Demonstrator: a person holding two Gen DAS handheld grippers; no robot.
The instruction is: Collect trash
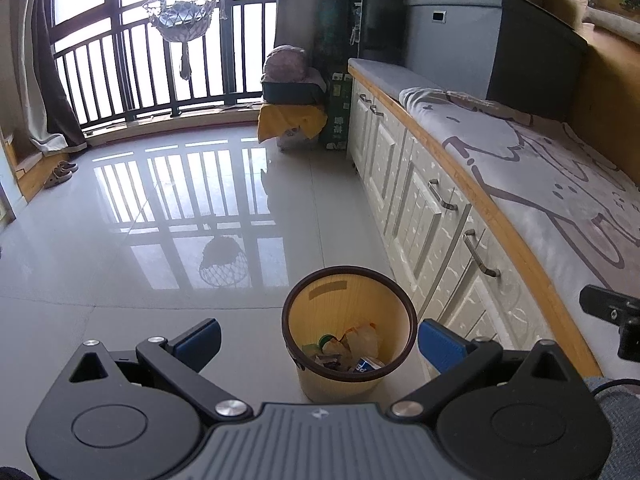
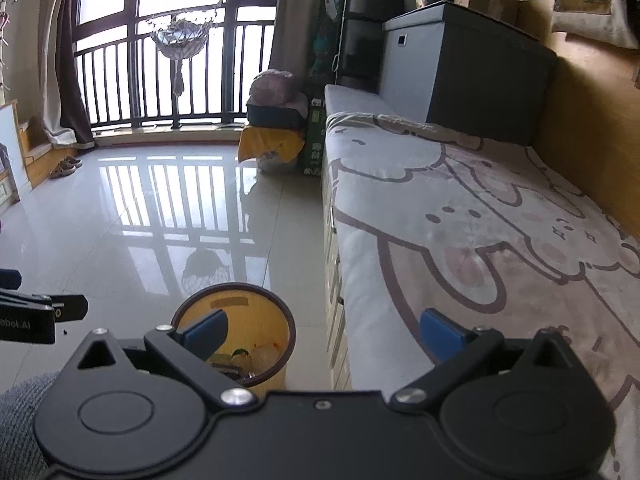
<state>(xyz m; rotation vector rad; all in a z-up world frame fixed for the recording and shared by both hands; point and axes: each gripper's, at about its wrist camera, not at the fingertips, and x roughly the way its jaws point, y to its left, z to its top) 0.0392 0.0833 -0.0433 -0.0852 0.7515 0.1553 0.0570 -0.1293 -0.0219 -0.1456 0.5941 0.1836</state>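
**Both grippers open above the trash bin**

The left gripper [image 1: 319, 340] is hanging with its jaws spread wide and nothing between them; its blue pads [image 1: 440, 345] are framing the bin [image 1: 348, 384] directly ahead at twelve o'clock. The right gripper [image 2: 323, 331] is likewise gaping and empty, with the bin [image 2: 276, 372] sitting toward its ten o'clock, partly behind the left pad [image 2: 206, 334].

The left wrist view is looking straight down into the bin, showing crumpled wrappers [image 1: 360, 340], something green and a blue-labelled piece lying at the bottom; the right wrist view is catching only a sliver of that litter. The right view is instead showing the cushioned bench [image 2: 460, 220] with its cartoon print spreading toward two o'clock, while the left view is showing the white cabinet doors [image 1: 424, 208] beneath that bench.

The bin is a tan, wood-grain cylinder with a dark brown rim, standing upright on the glossy tile floor [image 1: 140, 280], just beside the cabinets. Beyond, at eleven o'clock, a railing [image 1: 160, 68] is running across the window.
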